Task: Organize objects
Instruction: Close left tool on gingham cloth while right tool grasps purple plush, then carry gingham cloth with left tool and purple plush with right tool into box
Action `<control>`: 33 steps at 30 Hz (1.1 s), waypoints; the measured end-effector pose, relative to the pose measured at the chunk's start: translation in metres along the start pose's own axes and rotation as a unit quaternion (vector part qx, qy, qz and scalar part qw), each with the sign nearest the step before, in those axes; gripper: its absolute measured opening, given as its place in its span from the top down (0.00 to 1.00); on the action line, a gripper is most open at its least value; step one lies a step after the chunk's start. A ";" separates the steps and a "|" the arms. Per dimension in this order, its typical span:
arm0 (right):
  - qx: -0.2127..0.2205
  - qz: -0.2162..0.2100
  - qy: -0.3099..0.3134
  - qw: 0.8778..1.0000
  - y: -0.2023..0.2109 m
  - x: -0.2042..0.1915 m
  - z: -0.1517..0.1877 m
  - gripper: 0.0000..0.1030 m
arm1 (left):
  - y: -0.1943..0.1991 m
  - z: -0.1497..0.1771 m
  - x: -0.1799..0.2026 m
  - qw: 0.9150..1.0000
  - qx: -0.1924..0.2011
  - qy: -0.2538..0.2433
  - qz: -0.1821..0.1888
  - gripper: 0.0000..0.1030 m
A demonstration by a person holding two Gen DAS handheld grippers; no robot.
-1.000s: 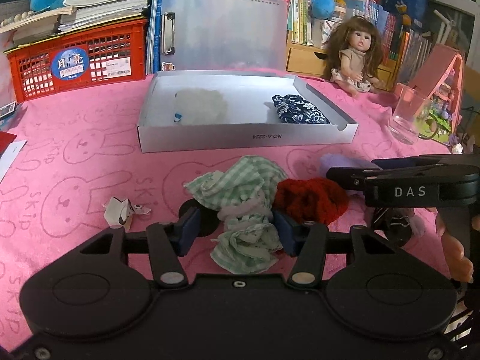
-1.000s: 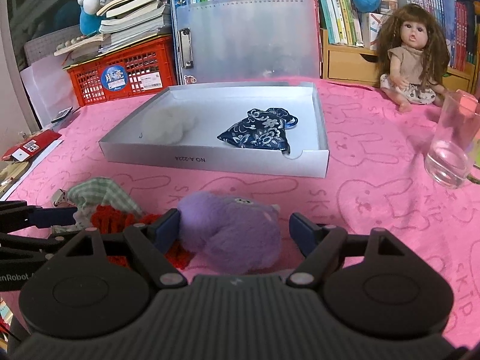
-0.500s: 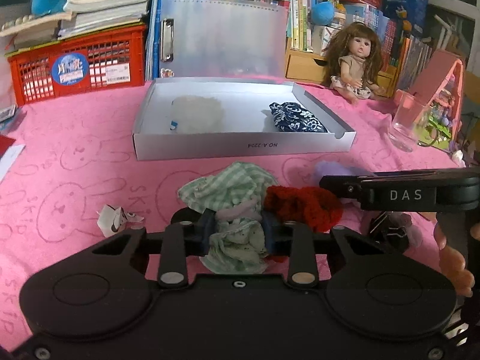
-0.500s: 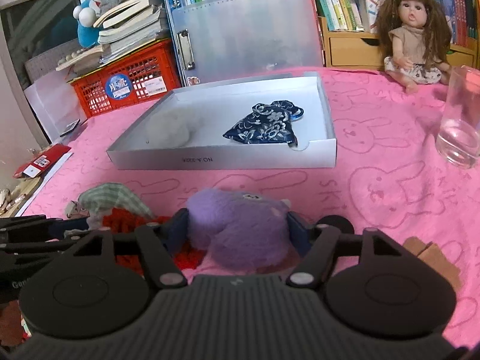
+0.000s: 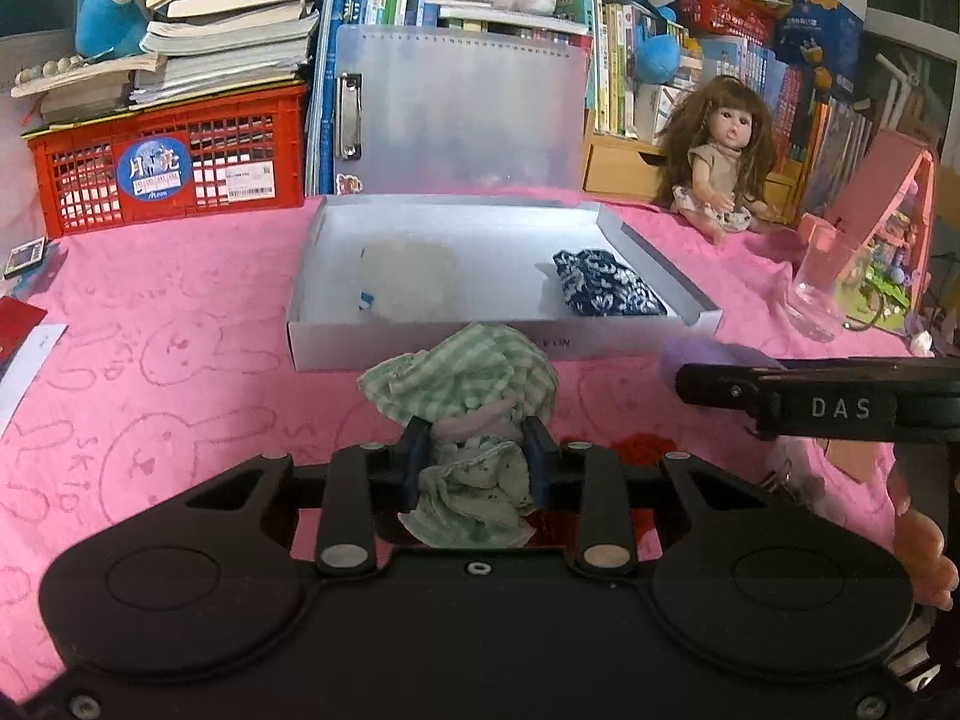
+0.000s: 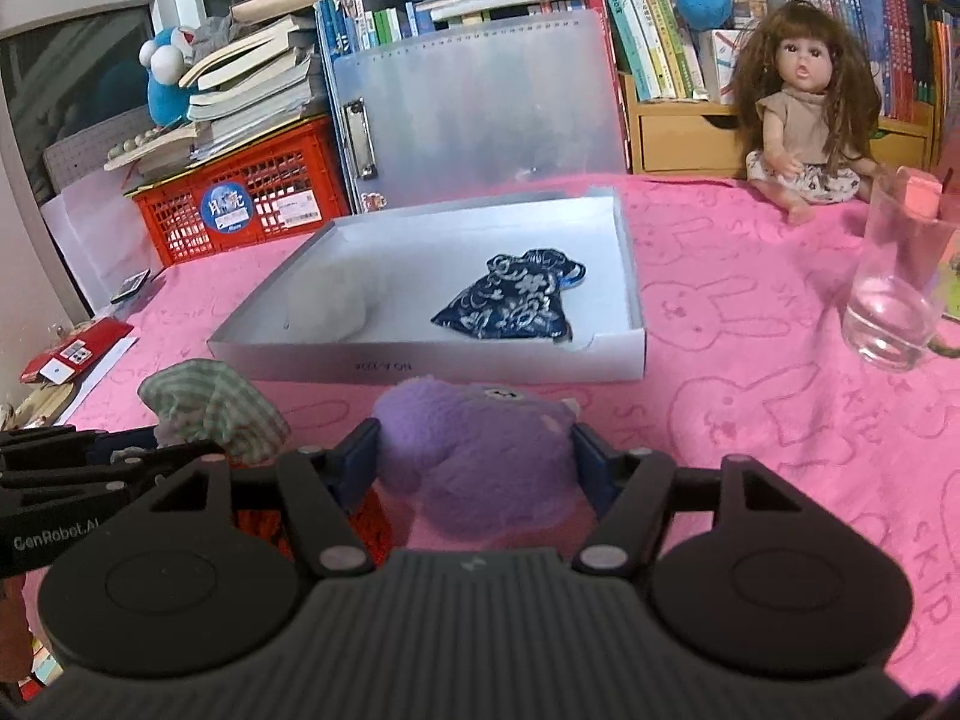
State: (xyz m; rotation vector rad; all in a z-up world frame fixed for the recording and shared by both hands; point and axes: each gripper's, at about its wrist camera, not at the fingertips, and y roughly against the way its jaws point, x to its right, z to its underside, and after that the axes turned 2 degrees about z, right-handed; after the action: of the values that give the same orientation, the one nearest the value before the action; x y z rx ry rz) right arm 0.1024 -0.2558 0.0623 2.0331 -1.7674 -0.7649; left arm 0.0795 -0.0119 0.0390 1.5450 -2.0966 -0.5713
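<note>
My left gripper [image 5: 477, 459] is shut on a green checked cloth bundle [image 5: 462, 381] and holds it above the pink table, in front of the white box [image 5: 498, 342]. My right gripper [image 6: 477, 462] is shut on a purple plush toy [image 6: 480, 450], also lifted, in front of the box [image 6: 420, 366]. The box holds a blue patterned pouch [image 6: 510, 303] on the right and a pale fluffy item [image 6: 327, 300] on the left. A red knitted item [image 5: 642, 447] lies on the cloth below, mostly hidden by the grippers. The green bundle also shows in the right wrist view [image 6: 210, 408].
A glass [image 6: 894, 294] stands right of the box. A doll [image 6: 798, 108] sits at the back right. A red crate [image 5: 168, 162] with books and a clear file case [image 5: 462, 114] stand behind the box. Cards [image 6: 72, 354] lie at the left edge.
Both grippers closed on their items and lifted them off the table. The red knitted item stayed on the table and now lies lower in the view.
</note>
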 end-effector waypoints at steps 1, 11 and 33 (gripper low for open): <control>0.002 0.002 0.000 1.000 0.000 0.001 -0.001 0.33 | 0.000 -0.003 -0.001 1.000 0.002 0.000 -0.001 0.70; 0.019 0.009 -0.002 1.000 -0.002 0.004 -0.024 0.33 | -0.015 -0.031 -0.006 1.000 0.011 0.010 -0.006 0.70; 0.021 0.038 -0.006 0.999 -0.030 0.012 -0.059 0.33 | -0.059 -0.078 -0.015 0.999 0.019 0.021 -0.021 0.70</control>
State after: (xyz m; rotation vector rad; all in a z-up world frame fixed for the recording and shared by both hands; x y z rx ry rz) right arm 0.1621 -0.2681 0.0897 1.9802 -1.8708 -0.7246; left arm 0.1747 -0.0187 0.0651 1.6120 -2.0592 -0.5137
